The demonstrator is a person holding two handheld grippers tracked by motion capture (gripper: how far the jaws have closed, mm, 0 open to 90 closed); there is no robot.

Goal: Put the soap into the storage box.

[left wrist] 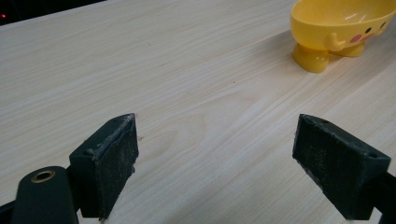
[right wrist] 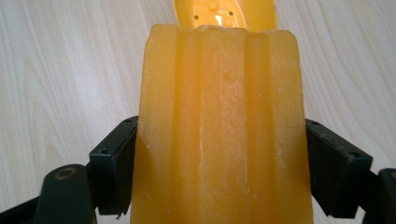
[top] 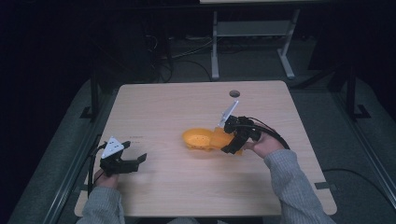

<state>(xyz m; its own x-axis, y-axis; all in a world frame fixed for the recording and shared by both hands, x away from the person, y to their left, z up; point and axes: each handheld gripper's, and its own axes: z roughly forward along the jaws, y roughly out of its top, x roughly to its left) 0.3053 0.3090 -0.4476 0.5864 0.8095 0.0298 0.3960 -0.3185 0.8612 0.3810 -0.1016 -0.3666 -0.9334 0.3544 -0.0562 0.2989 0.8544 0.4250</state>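
Right gripper (top: pixel 232 140) clamped on a ribbed orange block (right wrist: pixel 219 130), held just beside the yellow bowl (top: pixel 200 139) near mid-table. Left gripper (top: pixel 126 161) spread wide and empty, well apart from the bowl. Likely risk: bumping the rim and tipping the bowl (small feet), or the waxy-looking block slipping out.

A pale, wood-grained rectangular tabletop (top: pixel 159 107) with rounded corners and a small round cable hole (top: pixel 234 93) near its far edge — on it, right of centre, stands a yellow plastic bowl on stubby feet (top: pixel 198 139), blush spots painted on its side.
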